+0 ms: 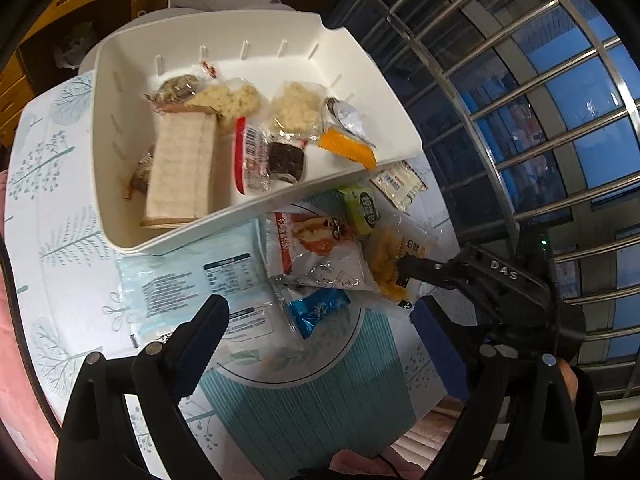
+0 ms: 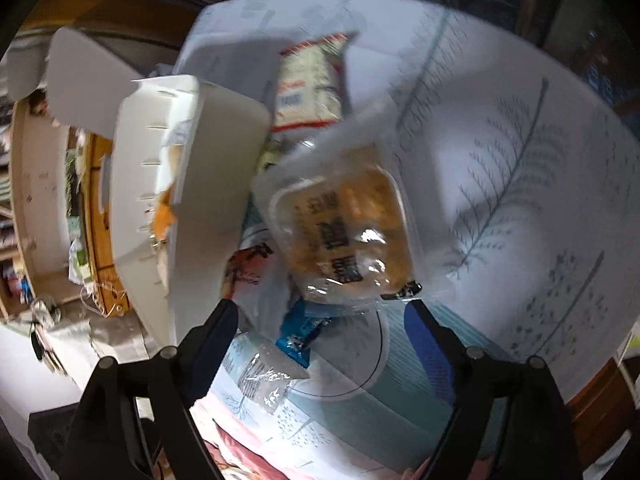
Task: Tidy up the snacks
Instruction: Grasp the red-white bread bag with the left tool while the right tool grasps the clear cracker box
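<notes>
Landmark: white bin, on counter w/ tree-print cloth.

1. Inside bin, left end: dark wrapped snack against the wall, partly hidden. Beside it, tan wafer pack, largest item in bin.
2. Inside bin, far side: seeded dark bar, then two clear packs of pale puffed pieces.
3. Inside bin, centre: red-and-white sachet touching a dark choc roll.
4. Inside bin, right end: silver foil piece over an orange wedge pack.
5. Outside bin, below its near wall: pale blue printed bag, lying flat, label side up.
6. Left gripper: fingers apart, nothing between them, held above the loose snacks in front of bin.
7. Outside bin, near wall, centre: red-and-white bag w/ food photo; blue foil sweet just below it.
8. Outside bin, right corner: green pack and a white barcoded sachet, near each other.
9. Right of the red-and-white bag: clear pack of golden fried pieces ( in right wrist view), black print on film.
10. Right gripper (): seen from left wrist as black body marked DAS, finger tips at the golden pack's edge. In its own view fingers are spread, pack just ahead of them; contact cannot be told, view blurred.
</notes>
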Demonstrator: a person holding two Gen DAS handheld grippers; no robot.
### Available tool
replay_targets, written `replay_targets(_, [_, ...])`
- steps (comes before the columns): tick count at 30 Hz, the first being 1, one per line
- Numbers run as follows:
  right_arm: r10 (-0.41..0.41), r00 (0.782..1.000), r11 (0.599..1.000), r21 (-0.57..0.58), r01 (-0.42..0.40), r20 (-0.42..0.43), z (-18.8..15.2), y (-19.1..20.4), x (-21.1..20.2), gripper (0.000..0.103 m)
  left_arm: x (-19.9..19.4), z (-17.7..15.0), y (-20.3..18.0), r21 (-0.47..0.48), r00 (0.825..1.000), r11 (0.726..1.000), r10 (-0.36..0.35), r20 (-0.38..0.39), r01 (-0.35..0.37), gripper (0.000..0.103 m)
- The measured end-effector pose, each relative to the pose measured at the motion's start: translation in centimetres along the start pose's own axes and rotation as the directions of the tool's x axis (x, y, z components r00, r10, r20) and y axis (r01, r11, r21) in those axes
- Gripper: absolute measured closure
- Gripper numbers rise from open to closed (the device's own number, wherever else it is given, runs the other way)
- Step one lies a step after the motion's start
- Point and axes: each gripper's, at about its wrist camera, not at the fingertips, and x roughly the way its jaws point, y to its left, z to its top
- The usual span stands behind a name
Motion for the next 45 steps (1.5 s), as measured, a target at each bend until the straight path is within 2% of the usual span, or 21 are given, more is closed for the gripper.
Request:
replay_targets(7, [-0.038,0.999,0.998,0.056,0.038,0.003,0.7,-0.7,2.2,0.011,3.7,0.5,-0.7,0.025,0.997,0.999,0.034,-0.063,-0.033,0.009])
replay_targets(16, [-0.072,0.997,0.996,0.06,0.07,0.024,2.2,-0.2,2.8,0.006,7.6,1.2,-1.6,0.037,0.99,0.996,0.084,-0.11,-0.08,0.009])
replay_targets(25, [-0.128,0.991,0.991,0.035,0.129,-0.033,3.2,0.7,4.0,0.0,10.5,2.5,-2.4,0.044,0.977,0.986,0.167,-0.129,-0.162,0.009])
replay_targets(36, [-0.098,0.991,0.992,0.072,0.105,-0.095,5.8,-0.9,4.2,0.0,13.5,3.5,-2.6,0.002,0.97,0.981,0.194,-0.149,-0.196,0.009])
replay_targets(41, [-0.106,0.989,0.992,0.054,0.112,-0.104,6.3,-0.5,4.3,0.0,14.4,3.9,-3.0,0.02,0.964,0.973,0.229,-0.135,-0.228,0.016])
replay_targets(42, [-0.11,0.988,0.992,0.048,0.116,-0.107,6.5,-0.3,4.4,0.0,14.6,3.9,-3.1,0.026,0.964,0.974,0.228,-0.136,-0.227,0.021])
replay_targets(45, [-0.143,0.982,0.989,0.02,0.147,-0.127,7.3,0.6,4.9,0.001,14.9,3.9,-3.2,0.024,0.97,0.982,0.19,-0.149,-0.189,0.031])
